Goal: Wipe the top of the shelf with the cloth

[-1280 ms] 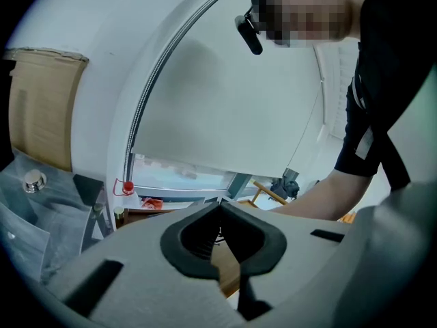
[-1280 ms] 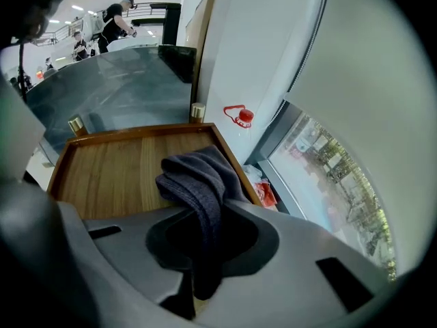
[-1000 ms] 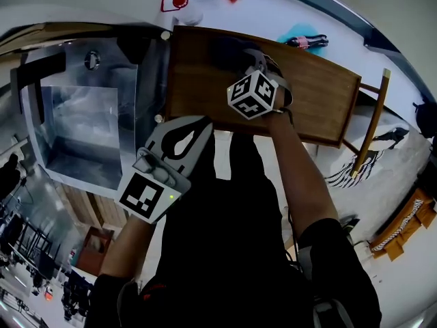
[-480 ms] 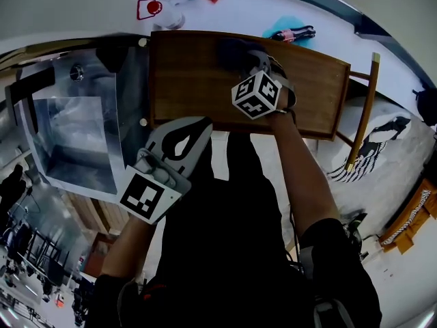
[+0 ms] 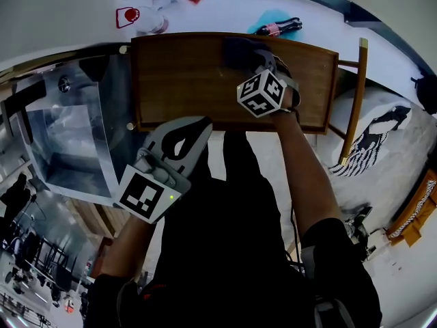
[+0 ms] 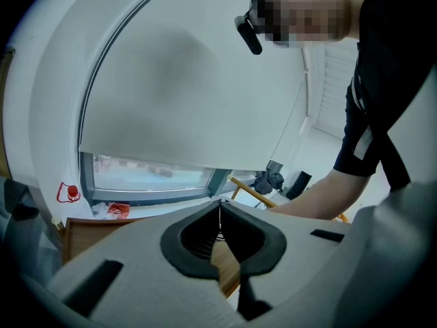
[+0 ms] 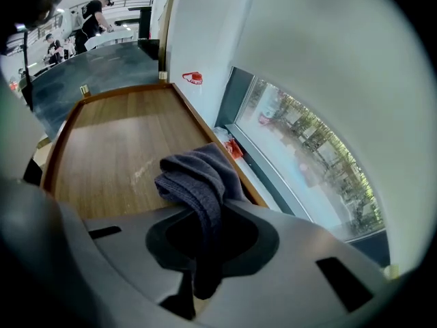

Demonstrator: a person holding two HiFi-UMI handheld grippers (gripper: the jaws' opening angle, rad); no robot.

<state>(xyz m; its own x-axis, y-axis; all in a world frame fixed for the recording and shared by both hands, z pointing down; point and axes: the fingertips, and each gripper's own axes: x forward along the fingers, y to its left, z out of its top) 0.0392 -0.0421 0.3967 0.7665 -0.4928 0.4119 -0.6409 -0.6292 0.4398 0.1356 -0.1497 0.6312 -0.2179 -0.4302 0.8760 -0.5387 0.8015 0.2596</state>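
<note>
Premises: a brown wooden shelf top (image 5: 184, 80) set against a white wall under a low window (image 7: 300, 156), with a metal cabinet (image 5: 61, 135) at its left end.

Nearest the person, the left gripper (image 6: 220, 207) hangs just off the shelf's front edge. Its jaws are pressed together with nothing between them; it takes no part in the work.

Further out, the right gripper (image 7: 205, 217) is over the right-hand half of the top, jaws clamped on a dark grey cloth (image 7: 194, 173). The cloth's bunched free end lies on the wood near the back edge.

Beyond, a bottle (image 5: 276, 27) lies on the sill.

Assessment: wiping appears to be under way. A faint pale smear (image 7: 143, 169) shows mid-board. No wipe track marks the covered area; the long left stretch probably remains.
</note>
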